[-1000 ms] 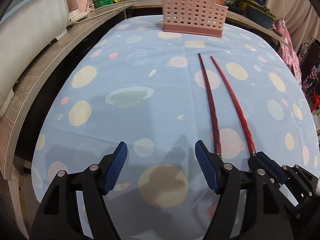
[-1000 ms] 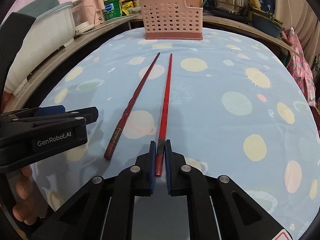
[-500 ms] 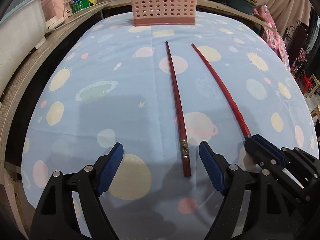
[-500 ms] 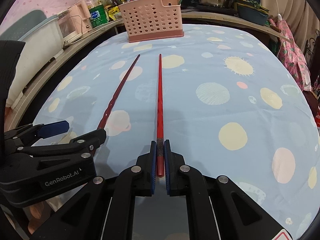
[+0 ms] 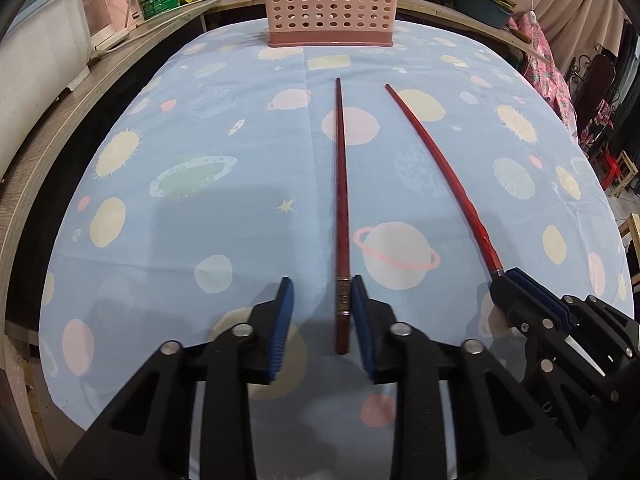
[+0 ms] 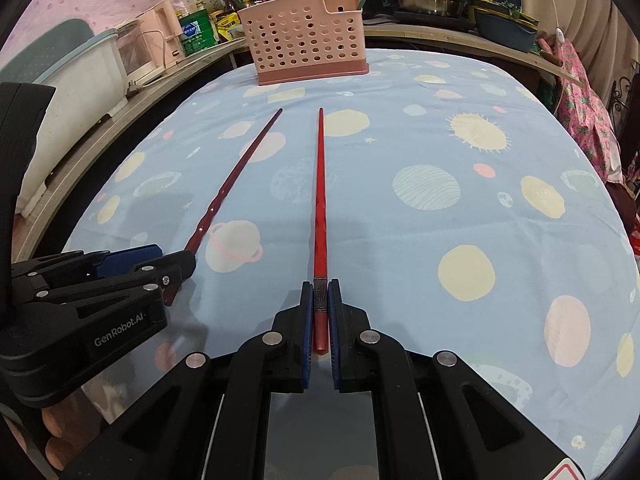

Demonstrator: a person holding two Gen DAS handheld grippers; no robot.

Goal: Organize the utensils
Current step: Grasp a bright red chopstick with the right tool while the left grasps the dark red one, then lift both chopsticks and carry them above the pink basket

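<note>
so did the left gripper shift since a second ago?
Yes. The left gripper slid right across the tablecloth onto the dark chopstick, jaws just closing around it, one gap left.

- Left wrist view looks steeply down, close over the table's [image 5: 224, 184] near edge, toward its far edge
- Right wrist view likewise; both share the table [image 6: 440, 152]

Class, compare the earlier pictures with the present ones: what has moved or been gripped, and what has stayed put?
The left gripper shifted sideways until the darker chopstick lay between its jaws, which have just been closing; one pad touches the stick, the other is still clear of it. The right gripper stays shut on the brighter red chopstick. Both chopsticks still lie on the tablecloth, and the pink basket has not moved.
</note>
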